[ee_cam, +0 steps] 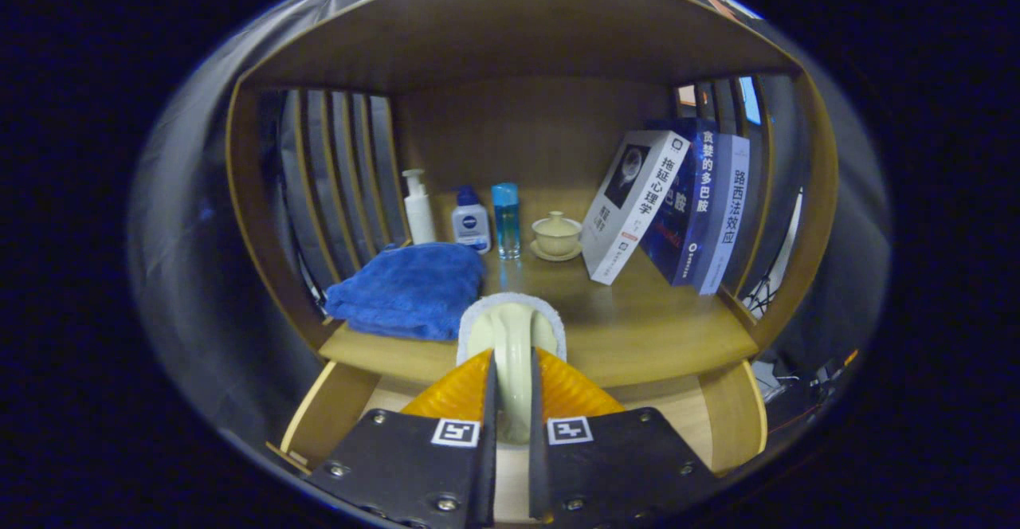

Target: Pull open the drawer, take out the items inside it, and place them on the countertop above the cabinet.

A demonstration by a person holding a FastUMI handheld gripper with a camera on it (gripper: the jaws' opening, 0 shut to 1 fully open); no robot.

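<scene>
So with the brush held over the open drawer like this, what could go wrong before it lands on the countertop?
1. The fingers pinch only the cream curved handle of the white-bristled brush; its head sticks out ahead, so it might pivot or slip.
2. The folded blue towel lies just beside the brush head, so a set-down there could land on it or snag it.
3. Pushed further in, the brush could knock the small blue glass bottle or the cream lidded teacup.

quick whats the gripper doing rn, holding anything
gripper: jaws closed on the cream brush handle, brush head over the countertop edge, above the open drawer.
</scene>
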